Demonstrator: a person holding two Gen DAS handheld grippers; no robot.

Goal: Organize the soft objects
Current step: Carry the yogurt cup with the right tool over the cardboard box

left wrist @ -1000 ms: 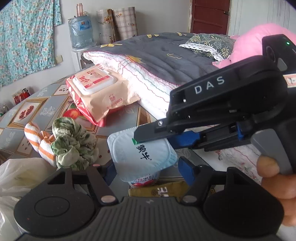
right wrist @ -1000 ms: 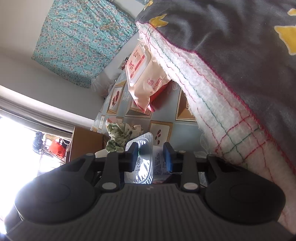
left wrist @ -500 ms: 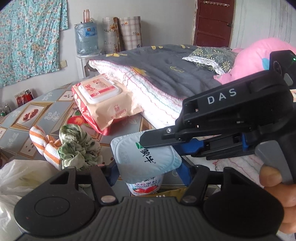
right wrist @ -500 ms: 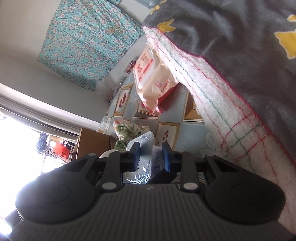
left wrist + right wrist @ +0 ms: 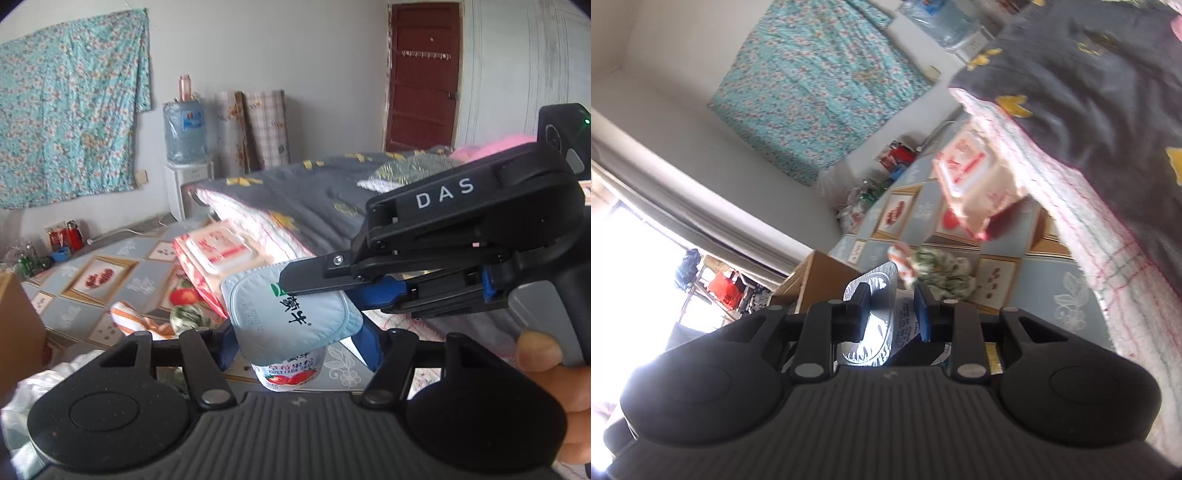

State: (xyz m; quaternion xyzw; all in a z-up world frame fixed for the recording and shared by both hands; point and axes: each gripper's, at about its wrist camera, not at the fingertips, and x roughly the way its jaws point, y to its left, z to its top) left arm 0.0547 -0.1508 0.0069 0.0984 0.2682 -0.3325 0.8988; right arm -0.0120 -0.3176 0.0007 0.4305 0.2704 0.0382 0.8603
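A strawberry yogurt cup (image 5: 291,321) with a pale blue foil lid hangs in the air. My left gripper (image 5: 297,347) is shut on the cup's sides from below the lid. From the right my right gripper (image 5: 317,291) reaches in, one finger over the lid and its blue pad under the rim, pinching the lid's edge. In the right wrist view the lid (image 5: 875,295) stands edge-on between that gripper's (image 5: 892,295) fingers. Down on the patterned floor lie a green floral cloth bundle (image 5: 188,317) and an orange-striped cloth (image 5: 129,317).
A pack of wet wipes (image 5: 214,254) leans against the bed's hanging quilt (image 5: 314,206). A cardboard box (image 5: 18,325) and a white plastic bag (image 5: 37,384) sit at the left. A water jug (image 5: 184,129) stands by the far wall. A hand (image 5: 546,369) grips the right gripper's handle.
Both grippers have risen together with the yogurt cup held between them. The floor, cloths and wipes pack have dropped lower in both views; more of the far wall and door shows.
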